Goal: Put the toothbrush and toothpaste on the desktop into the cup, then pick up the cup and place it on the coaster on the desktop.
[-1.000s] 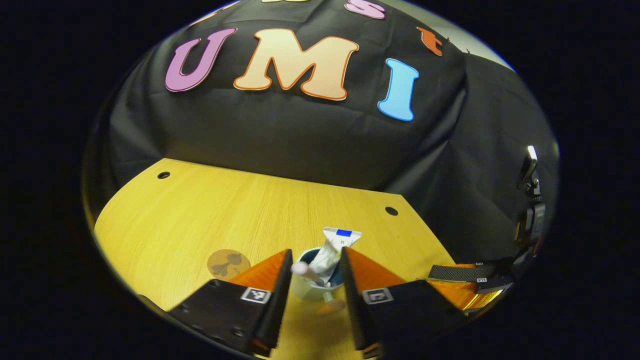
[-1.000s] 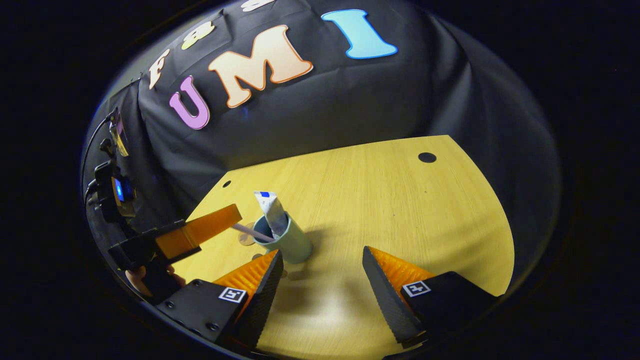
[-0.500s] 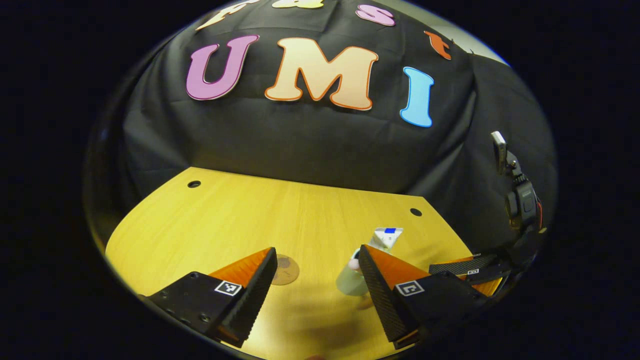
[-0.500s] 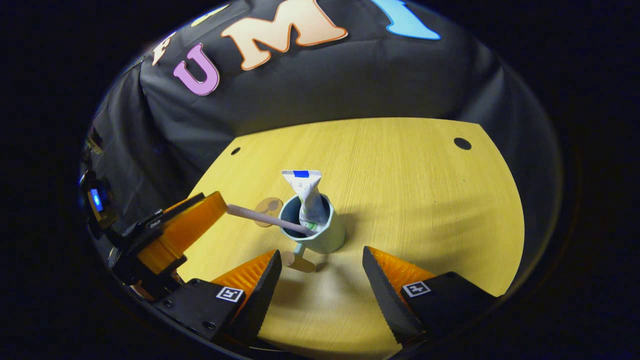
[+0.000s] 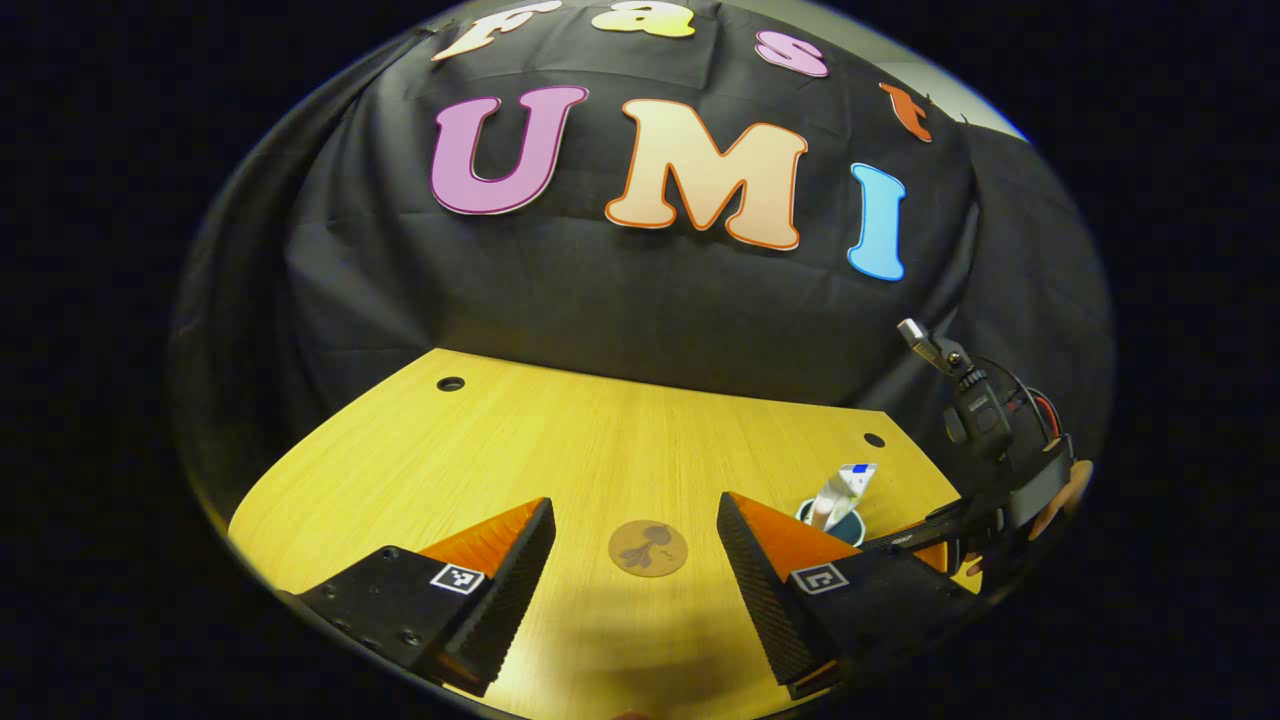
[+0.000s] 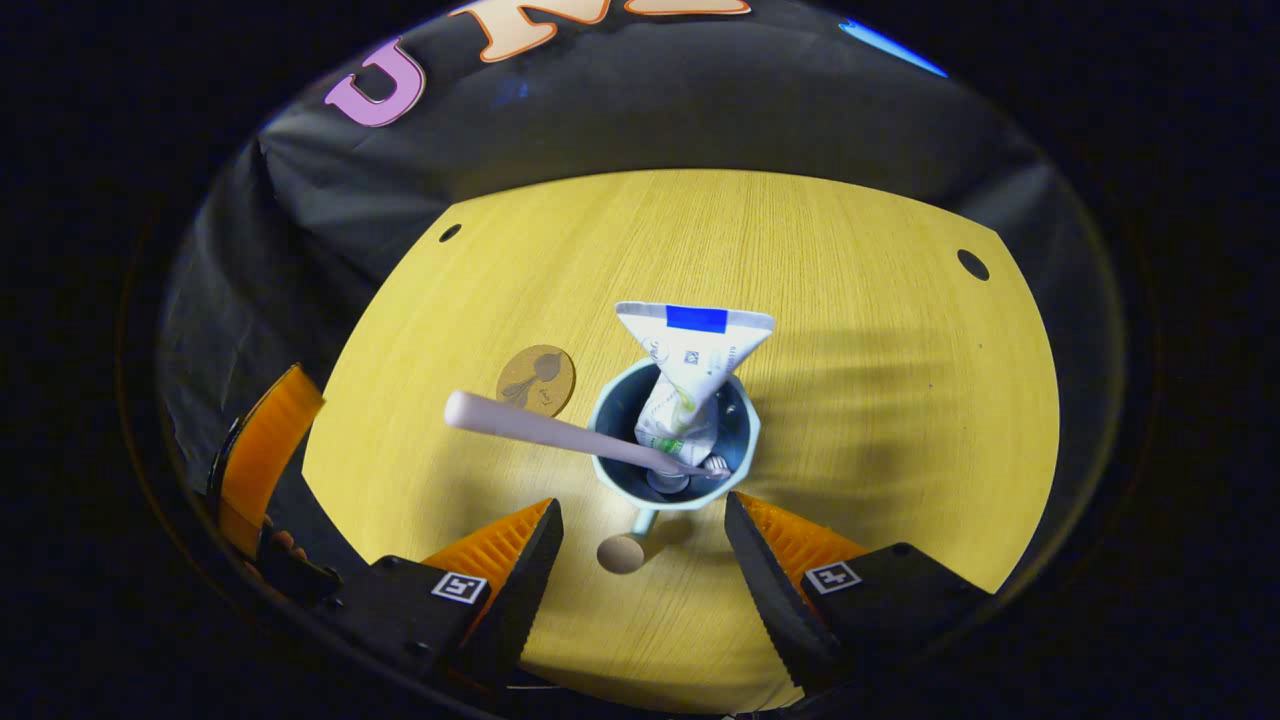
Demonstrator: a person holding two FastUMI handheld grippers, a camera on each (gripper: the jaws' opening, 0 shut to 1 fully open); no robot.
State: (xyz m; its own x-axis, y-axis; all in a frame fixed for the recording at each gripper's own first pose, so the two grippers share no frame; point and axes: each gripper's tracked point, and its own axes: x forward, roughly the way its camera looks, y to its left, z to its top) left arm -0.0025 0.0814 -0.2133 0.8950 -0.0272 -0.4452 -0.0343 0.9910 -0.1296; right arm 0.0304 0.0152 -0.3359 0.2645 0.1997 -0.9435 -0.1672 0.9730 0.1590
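A pale green cup [image 6: 745,440] with a dark blue inside stands on the wooden desktop [image 6: 860,380]. In it stand a white toothpaste tube [image 6: 690,375] and a pale toothbrush [image 6: 540,428], whose handle leans out to the left. My right gripper [image 6: 640,545] hovers open just above and before the cup, one finger on each side. The round brown coaster [image 6: 536,379] lies left of the cup. In the left gripper view, my left gripper [image 5: 632,565] is open, with the coaster [image 5: 648,547] between its fingers farther off. The cup [image 5: 848,525] and tube [image 5: 838,492] show at its right.
The desktop has small round cable holes [image 6: 972,264] near its back corners. The black cloth wall rises right behind the desk. In the left gripper view the right gripper's body and a hand [image 5: 1050,505] show at the far right.
My left gripper let go of the toothbrush, opened and drew back to the left, away from the cup. My right gripper came forward and over the cup, looking down into it.
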